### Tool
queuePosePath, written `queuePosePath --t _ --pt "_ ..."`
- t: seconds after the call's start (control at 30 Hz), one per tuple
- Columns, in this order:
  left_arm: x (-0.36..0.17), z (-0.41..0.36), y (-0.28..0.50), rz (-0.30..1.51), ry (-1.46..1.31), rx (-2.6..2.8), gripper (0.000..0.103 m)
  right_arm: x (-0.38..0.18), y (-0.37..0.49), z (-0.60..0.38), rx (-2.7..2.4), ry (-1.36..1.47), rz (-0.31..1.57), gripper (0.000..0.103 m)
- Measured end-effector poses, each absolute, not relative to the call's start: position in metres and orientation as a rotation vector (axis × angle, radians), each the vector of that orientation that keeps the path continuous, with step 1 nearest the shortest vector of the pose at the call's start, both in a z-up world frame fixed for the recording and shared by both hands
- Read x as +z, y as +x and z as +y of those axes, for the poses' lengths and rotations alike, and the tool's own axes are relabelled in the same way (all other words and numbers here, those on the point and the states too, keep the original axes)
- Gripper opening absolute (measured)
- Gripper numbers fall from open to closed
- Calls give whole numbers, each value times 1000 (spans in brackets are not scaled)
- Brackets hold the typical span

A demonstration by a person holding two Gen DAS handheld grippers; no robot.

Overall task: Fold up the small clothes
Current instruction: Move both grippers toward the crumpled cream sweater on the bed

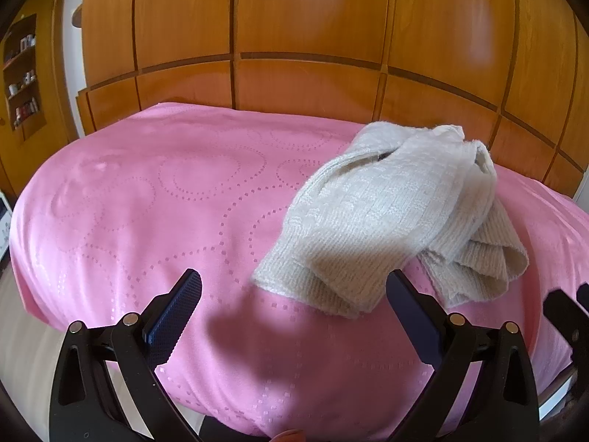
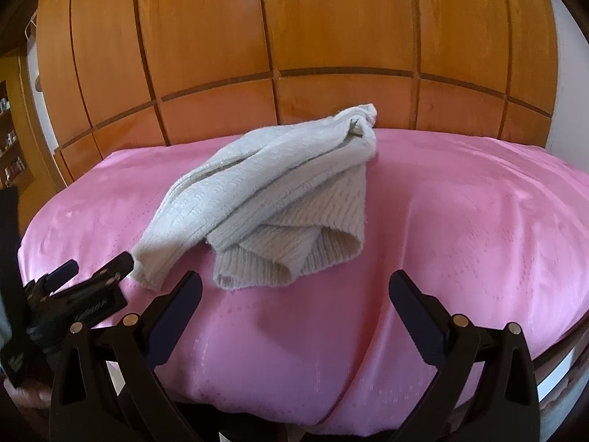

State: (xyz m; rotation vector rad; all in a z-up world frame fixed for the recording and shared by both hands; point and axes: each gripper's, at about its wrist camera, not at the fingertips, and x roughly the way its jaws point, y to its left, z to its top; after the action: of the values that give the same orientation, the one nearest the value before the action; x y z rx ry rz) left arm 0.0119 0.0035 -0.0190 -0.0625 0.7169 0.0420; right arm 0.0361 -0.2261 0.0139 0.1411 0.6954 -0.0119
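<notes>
Both of my claws, left claw [image 1: 293, 294] and right claw [image 2: 294, 296], gape wide and empty at lower frame, so I'd first spread the crumpled cream knit sweater [image 2: 272, 191], heaped mid-frame on the pink bedspread [image 2: 460, 221], flat before folding.

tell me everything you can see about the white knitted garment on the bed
The knitted garment is a small cream-white piece, ribbed and cable-textured, that looks like soft wool or acrylic. It lies crumpled and unfolded in a loose heap on the pink bedspread, with one sleeve-like part trailing toward the left gripper and a ribbed open cuff or hem facing the right gripper. Only the bedspread touches it; both grippers are open and short of it.
</notes>
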Motion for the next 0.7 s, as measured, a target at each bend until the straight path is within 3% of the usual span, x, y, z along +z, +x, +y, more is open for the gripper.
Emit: queuePosePath --t 0.7 --pt "-33 19 24 779 -96 39 99 31 72 -235 80 147 674 100"
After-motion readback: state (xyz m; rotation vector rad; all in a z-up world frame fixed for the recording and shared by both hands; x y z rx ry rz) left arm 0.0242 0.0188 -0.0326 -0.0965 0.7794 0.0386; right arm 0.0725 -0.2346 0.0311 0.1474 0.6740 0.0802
